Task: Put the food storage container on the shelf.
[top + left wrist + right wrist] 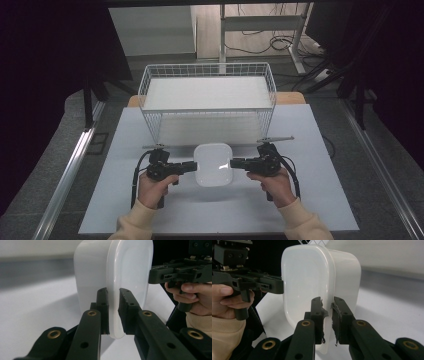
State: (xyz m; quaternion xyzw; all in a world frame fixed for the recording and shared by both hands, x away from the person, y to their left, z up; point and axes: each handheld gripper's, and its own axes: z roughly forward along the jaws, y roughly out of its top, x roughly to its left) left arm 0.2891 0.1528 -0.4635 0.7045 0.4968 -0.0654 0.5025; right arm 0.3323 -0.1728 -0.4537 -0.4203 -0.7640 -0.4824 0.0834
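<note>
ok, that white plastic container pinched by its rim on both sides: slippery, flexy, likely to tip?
The white container looks glossy, so the left gripper and right gripper could slip on its thin rim. Thin plastic walls suggest it is light and may flex a bit. Held at opposite edges, it could pivot between the grips.

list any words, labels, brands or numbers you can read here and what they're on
None can be read.
White lidded container: plain, no print or label in either gripper view.
Left gripper and right gripper: bare black, no marking.
Wire basket and table: no lettering.
</note>
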